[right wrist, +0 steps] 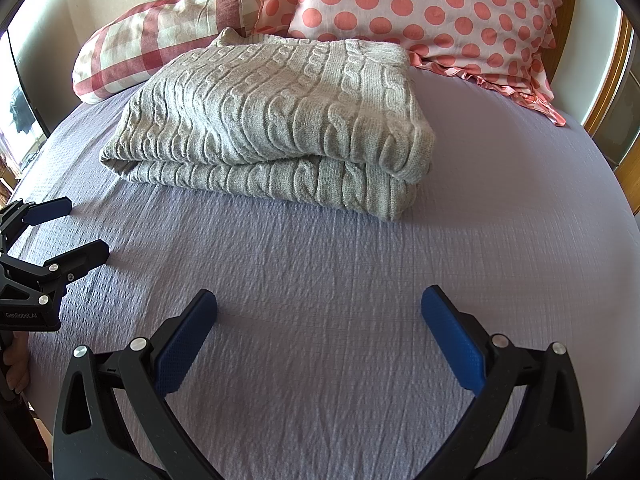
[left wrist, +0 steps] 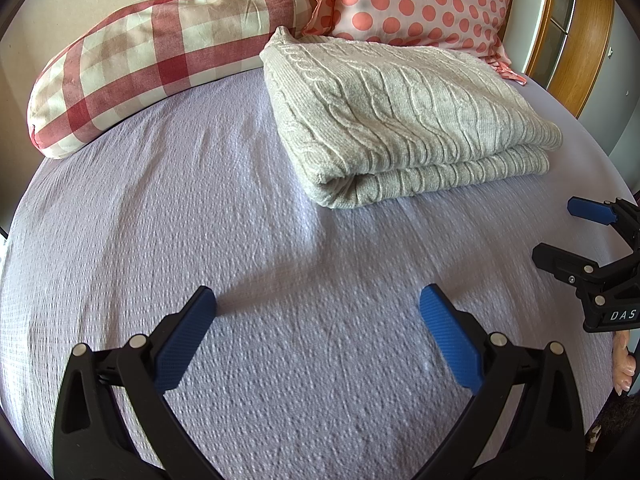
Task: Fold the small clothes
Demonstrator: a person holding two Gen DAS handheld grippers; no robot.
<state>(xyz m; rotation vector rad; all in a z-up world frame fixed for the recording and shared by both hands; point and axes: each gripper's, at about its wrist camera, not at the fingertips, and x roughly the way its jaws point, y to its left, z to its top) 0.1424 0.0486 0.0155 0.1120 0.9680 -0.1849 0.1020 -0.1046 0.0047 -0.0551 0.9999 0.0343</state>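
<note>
A grey cable-knit sweater (left wrist: 404, 116) lies folded in a thick rectangle on the lilac bedspread (left wrist: 200, 208); it also shows in the right wrist view (right wrist: 272, 124). My left gripper (left wrist: 318, 300) is open and empty, low over the bedspread, well in front of the sweater. My right gripper (right wrist: 319, 300) is open and empty, also in front of the sweater and apart from it. Each gripper appears at the edge of the other's view: the right one (left wrist: 556, 228) and the left one (right wrist: 86, 228), both with jaws apart.
A red-and-white checked bolster pillow (left wrist: 160, 52) lies at the back left and a pink polka-dot pillow (left wrist: 420, 0) behind the sweater. A wooden bed frame (left wrist: 576, 40) runs along the right. Bare lilac bedspread (right wrist: 360, 280) stretches between grippers and sweater.
</note>
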